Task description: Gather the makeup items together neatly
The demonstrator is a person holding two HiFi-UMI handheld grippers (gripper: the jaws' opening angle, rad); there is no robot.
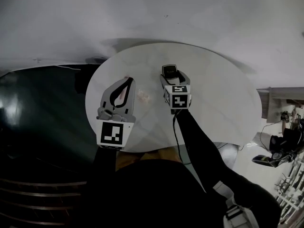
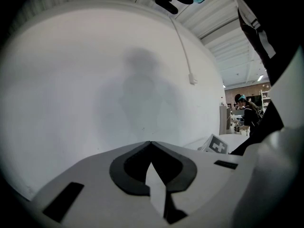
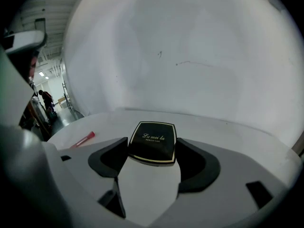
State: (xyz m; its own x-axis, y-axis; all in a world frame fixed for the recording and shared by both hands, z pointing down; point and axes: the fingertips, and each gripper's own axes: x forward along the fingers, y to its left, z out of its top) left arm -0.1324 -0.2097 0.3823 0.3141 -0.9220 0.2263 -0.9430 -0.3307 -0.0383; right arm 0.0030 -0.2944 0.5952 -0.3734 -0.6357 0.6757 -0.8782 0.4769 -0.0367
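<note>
Nearest us is the left tool [image 1: 127, 82], jaws pressed together on nothing, over the near left of the round white counter [image 1: 218, 94]. We judge it is parked there, clear of the work. The right tool [image 3: 152, 145], jaws spread wide, pinches a black square compact with gold edging and gold lettering [image 3: 153, 140] by its two side edges, lid up, near mid-counter. We judge this side grip keeps the compact level for shifting it towards the slim red stick [image 3: 83, 139], which lies on the counter to the left, apart from the compact.
</note>
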